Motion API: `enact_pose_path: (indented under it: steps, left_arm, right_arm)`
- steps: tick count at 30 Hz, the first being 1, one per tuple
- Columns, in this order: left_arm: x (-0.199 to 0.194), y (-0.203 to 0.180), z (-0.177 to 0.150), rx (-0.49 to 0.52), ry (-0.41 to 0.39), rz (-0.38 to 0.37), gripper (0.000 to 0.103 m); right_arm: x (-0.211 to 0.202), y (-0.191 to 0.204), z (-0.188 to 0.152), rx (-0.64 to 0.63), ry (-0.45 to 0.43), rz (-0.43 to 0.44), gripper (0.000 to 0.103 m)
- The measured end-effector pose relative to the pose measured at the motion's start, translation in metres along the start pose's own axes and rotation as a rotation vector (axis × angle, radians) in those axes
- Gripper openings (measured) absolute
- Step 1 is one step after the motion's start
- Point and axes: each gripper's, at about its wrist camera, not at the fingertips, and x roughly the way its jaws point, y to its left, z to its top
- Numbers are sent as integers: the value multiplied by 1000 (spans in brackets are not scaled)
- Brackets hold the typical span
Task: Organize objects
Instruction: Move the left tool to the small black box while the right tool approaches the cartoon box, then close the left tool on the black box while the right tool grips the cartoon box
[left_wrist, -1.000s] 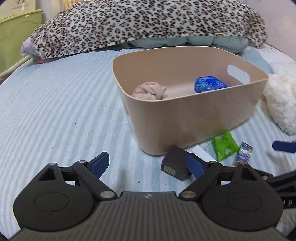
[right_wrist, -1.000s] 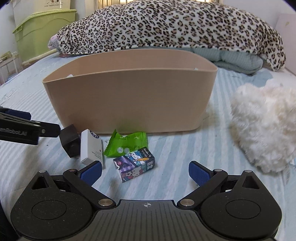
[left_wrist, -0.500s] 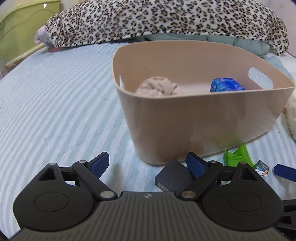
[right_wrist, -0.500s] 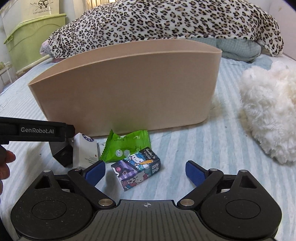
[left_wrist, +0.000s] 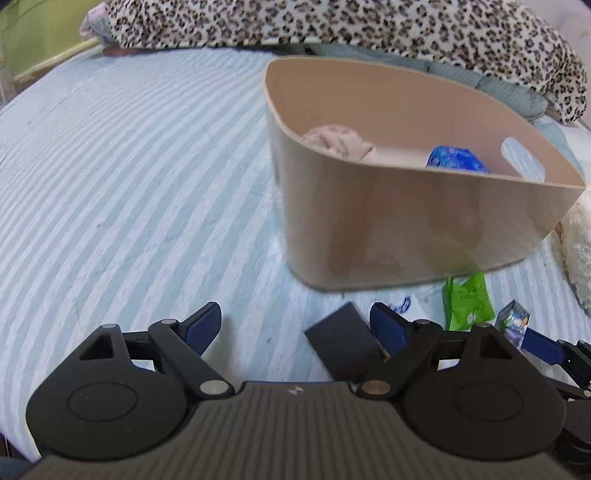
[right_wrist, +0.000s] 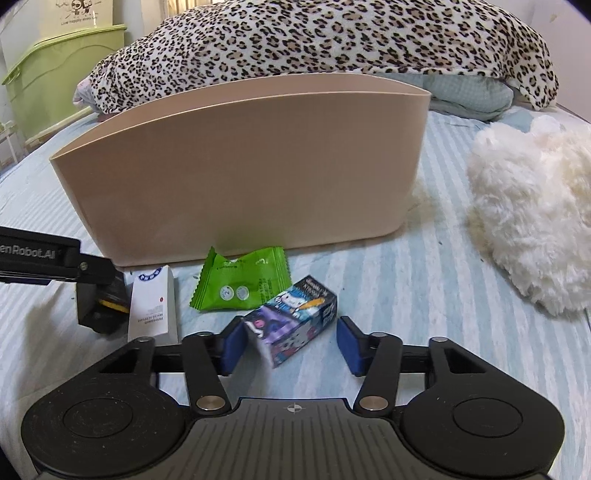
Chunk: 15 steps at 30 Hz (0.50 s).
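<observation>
A beige bin (left_wrist: 424, 236) (right_wrist: 240, 177) stands on the striped bed and holds a rolled beige cloth (left_wrist: 338, 142) and a blue packet (left_wrist: 456, 160). In front of it lie a black box (left_wrist: 343, 341) (right_wrist: 98, 306), a white box (right_wrist: 153, 302), a green sachet (right_wrist: 240, 282) (left_wrist: 467, 302) and a small cartoon carton (right_wrist: 291, 314) (left_wrist: 513, 319). My left gripper (left_wrist: 295, 325) is open, the black box just inside its right finger. My right gripper (right_wrist: 288, 343) is open around the cartoon carton, not touching on the right side.
A fluffy white plush (right_wrist: 532, 229) lies right of the bin. A leopard-print blanket (right_wrist: 314, 40) and a teal pillow (right_wrist: 469, 92) lie behind it. A green storage box (right_wrist: 55, 85) stands at the far left. The left gripper's arm (right_wrist: 44, 254) reaches over the black box.
My right gripper moved forward and narrowed, so the cartoon carton now sits between its fingers. My left gripper shifted left and closer to the black box.
</observation>
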Motion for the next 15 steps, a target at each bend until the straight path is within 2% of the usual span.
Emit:
enact_pose_path:
  steps: [3, 7, 10, 11, 12, 13, 15]
  left_arm:
    - [6, 1, -2, -39, 34, -35, 88]
    - [13, -9, -4, -27, 53, -54, 78]
    - [13, -13, -6, 16, 46, -73, 61]
    - [12, -14, -7, 27, 47, -81, 52]
    - [12, -14, -7, 32, 48, -91, 38]
    - [12, -14, -7, 35, 51, -104, 34]
    - [11, -14, -7, 37, 53, -110, 33]
  right_arm:
    - [0, 3, -2, -9, -1, -10, 51]
    - [2, 5, 0, -10, -6, -11, 48]
    - [2, 3, 0, 9, -9, 0, 41]
    - [2, 1, 0, 14, -10, 2, 38]
    - [2, 0, 0, 17, -11, 3, 35]
    - [2, 0, 0, 18, -13, 4, 34]
    - [2, 1, 0, 17, -16, 5, 27]
